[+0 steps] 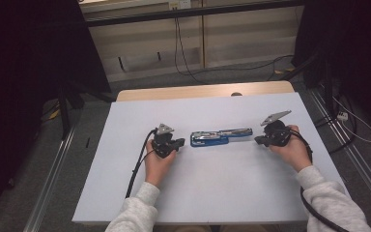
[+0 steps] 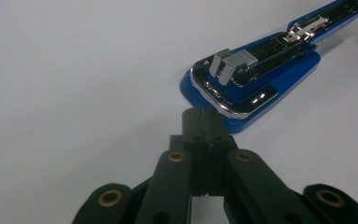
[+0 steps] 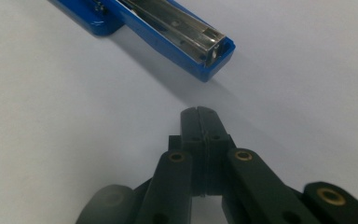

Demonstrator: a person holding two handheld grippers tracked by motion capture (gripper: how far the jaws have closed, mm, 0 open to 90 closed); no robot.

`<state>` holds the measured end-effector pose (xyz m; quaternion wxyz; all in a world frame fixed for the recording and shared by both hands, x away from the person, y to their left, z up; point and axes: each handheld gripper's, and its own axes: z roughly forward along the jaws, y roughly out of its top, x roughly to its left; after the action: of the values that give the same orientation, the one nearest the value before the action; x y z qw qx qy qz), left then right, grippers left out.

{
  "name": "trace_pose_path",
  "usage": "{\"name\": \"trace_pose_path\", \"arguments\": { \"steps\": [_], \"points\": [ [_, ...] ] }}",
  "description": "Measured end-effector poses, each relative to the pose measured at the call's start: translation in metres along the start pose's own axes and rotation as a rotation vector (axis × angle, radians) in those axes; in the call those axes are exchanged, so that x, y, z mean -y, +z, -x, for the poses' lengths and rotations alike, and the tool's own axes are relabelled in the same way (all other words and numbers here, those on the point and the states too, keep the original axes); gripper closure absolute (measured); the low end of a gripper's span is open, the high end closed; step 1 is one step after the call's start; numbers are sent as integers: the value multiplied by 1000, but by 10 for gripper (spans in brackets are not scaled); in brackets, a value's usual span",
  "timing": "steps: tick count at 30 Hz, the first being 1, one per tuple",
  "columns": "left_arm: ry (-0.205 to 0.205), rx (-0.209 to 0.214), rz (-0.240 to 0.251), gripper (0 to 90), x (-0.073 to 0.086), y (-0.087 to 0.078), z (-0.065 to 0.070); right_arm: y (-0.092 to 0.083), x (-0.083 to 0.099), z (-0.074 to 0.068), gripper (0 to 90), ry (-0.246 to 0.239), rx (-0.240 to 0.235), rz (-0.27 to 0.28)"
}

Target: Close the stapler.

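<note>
A blue stapler (image 1: 221, 137), folded open flat with its metal channel facing up, lies crosswise near the middle of the white table (image 1: 207, 193). Everything else here places easily against it.

The left gripper (image 1: 179, 143) sits just off the stapler's wide base end, its jaws pressed together with nothing between them; in the left gripper view the tips (image 2: 200, 116) stand right at the rounded blue corner of the stapler (image 2: 256, 79), though I cannot tell whether they touch it. The right gripper (image 1: 258, 140) is just beyond the stapler's narrow end, likewise clenched on nothing, and in the right gripper view a strip of bare tabletop separates its tips (image 3: 199, 113) from the stapler's blue nose (image 3: 214, 56).

Toward the person from the stapler the tabletop runs bare to its near edge, where both sleeves come in. On the far side there is open white surface too, then a strip of pale wood (image 1: 203, 91) along the table's back edge. Past each gripper, further from the stapler, free tabletop runs to the side edges.

Beyond the table: grey floor, trailing cables (image 1: 183, 53), dark stands at both sides, and a light wall panel behind.
</note>
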<state>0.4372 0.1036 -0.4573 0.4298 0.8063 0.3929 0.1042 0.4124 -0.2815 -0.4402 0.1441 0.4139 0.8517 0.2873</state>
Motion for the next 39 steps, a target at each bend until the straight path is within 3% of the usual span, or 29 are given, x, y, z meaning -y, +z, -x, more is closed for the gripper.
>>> {"name": "trace_pose_path", "arguments": {
  "steps": [3, 9, 10, 15, 18, 19, 21, 22, 31, 39],
  "points": [
    [-4, -25, 3, 900, -1, 2, 0, 4, -1, 2, 900, 7, 3, 13],
    [2, -8, -36, 900, -4, 8, 0, 9, -1, 6, 900, 48, 12, 25],
    [10, -28, -34, 900, -4, 10, 0, 10, -1, 6, 900, 47, 5, 20],
    [-4, 0, -58, 900, -3, 15, -1, 14, -3, 10, 900, 51, 6, 31],
    [7, 2, -61, 900, -5, 15, -1, 15, -4, 10, 900, 56, 4, 31],
    [13, -16, -57, 900, -4, 16, 0, 16, -4, 10, 900, 53, 5, 32],
    [7, -2, -53, 900, -5, 19, 0, 16, -5, 10, 900, 55, 3, 31],
    [21, -23, -53, 900, -5, 19, 0, 16, -5, 10, 900, 51, 5, 31],
    [18, 9, -51, 900, -8, 25, 4, 20, -8, 10, 900, 54, 5, 43],
    [17, 9, -53, 900, -9, 26, 4, 19, -9, 10, 900, 61, 4, 57]
  ]
}}
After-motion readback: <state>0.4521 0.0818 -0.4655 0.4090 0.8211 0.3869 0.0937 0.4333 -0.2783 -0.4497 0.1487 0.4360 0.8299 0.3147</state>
